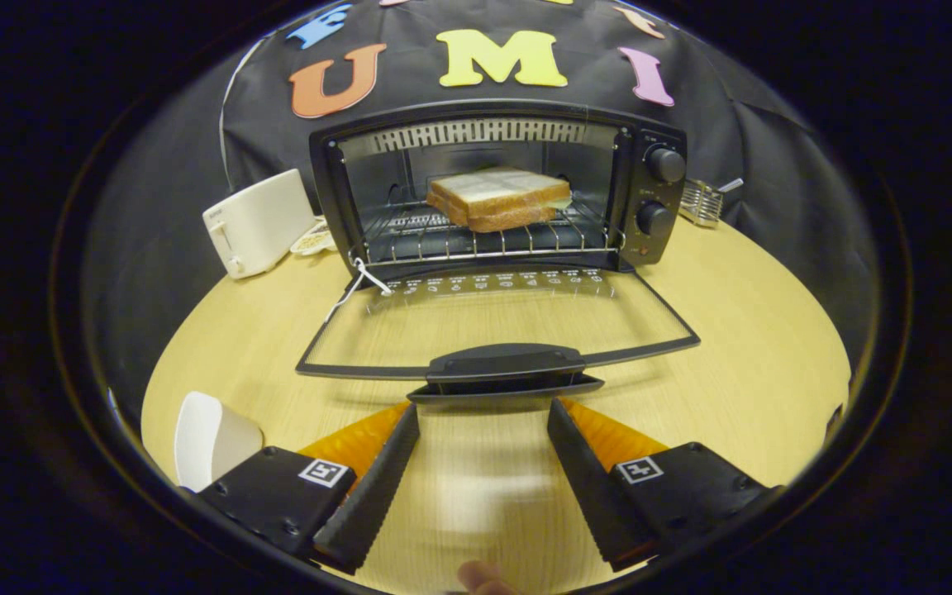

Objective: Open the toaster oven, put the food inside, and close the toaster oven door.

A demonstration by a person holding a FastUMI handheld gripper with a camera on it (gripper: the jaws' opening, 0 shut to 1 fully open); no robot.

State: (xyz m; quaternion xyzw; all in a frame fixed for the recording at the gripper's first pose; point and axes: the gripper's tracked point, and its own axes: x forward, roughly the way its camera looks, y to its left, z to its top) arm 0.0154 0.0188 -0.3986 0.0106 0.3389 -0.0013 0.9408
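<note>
Sandwich (pixel 497 198) sits on the rack inside the toaster oven (pixel 497 186); my fingers (pixel 483 442) hang spread and empty before the lowered door's handle (pixel 506 368). I risk slipping off it while lifting.

Dim, warm light; sharp centre, fisheye-bent edges.

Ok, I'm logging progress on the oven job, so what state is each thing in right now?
toaster oven: open.
door: folded down flat, its handle just ahead of the fingers.
sandwich: inside, lying on the rack.
gripper: open, holding nothing.
white toaster: standing beside the oven, slots not visible.
</note>
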